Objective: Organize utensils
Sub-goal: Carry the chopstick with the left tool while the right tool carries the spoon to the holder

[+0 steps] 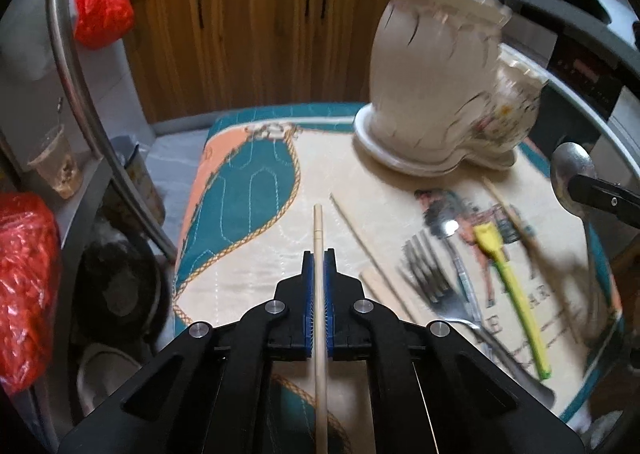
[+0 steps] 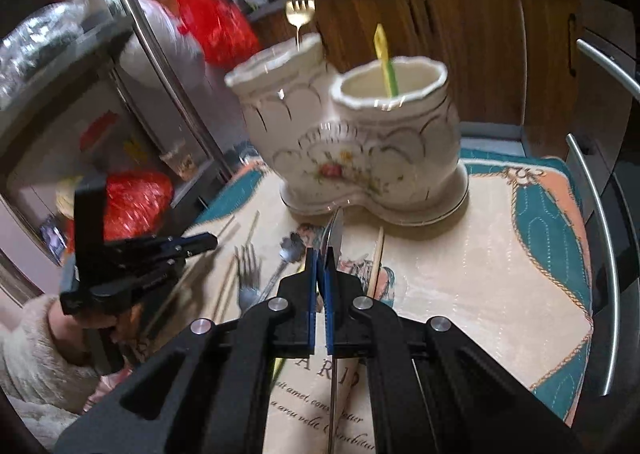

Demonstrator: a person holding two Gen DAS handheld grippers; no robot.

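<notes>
A: Wooden chopstick: status?

B: The left gripper has its jaws clamped on it, above the patterned cloth.

A: Right gripper?

B: Its jaws are closed on a metal spoon, seen edge-on, bowl pointing at the ceramic holder.

A: Holder contents?

B: A gold fork in the left cup, a yellow-green utensil in the right. Forks, further chopsticks and another yellow-green utensil lie on the cloth.
</notes>
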